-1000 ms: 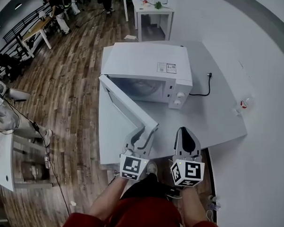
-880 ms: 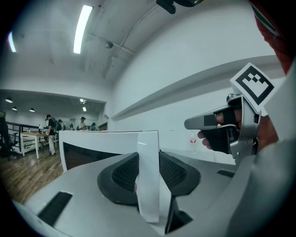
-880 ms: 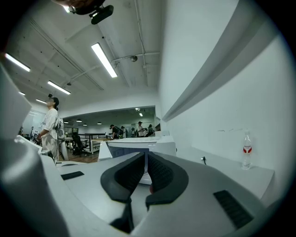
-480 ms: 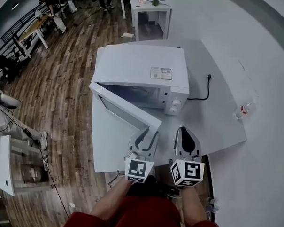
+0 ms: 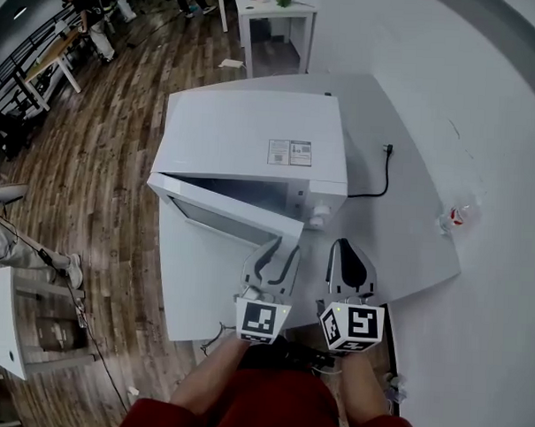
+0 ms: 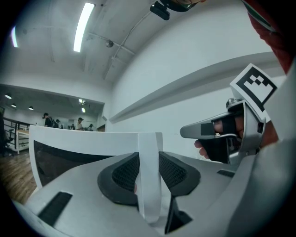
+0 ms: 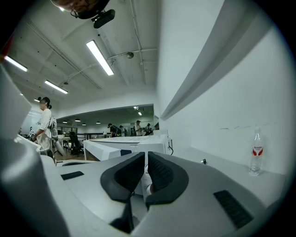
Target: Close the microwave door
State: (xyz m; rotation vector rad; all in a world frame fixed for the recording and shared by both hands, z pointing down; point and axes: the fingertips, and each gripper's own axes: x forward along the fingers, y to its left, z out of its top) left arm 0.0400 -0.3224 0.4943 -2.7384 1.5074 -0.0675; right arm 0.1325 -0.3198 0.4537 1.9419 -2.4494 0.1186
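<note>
The microwave (image 5: 253,137) sits on the white table (image 5: 202,289), hinge side to the left, and its door (image 5: 219,217) is not home yet. It stands ajar at a shallow angle, and a wedge of dark cavity shows between it and the front of the oven. By my reading most of the swing is done; what is left is the last short arc and the press that latches it.

The left gripper (image 5: 276,251) has the job. It is clamped on the door's free edge at the near right corner, and in the left gripper view that white edge (image 6: 149,176) stands upright between the two dark pads, which press on both its faces. The right gripper (image 5: 350,256) hangs just right of it, near the control panel. Its jaws are drawn in to a thin slit and it grips nothing.

Now the count:
- One microwave with one door.
- Two grippers, one working and one spare.
- One black power cable (image 5: 381,173), running off the oven's right side.
- One water bottle (image 5: 451,216), well apart at the table's right edge.
- One small white side table (image 5: 274,12), far off.
- A few people at the far left, too small to count surely.
</note>
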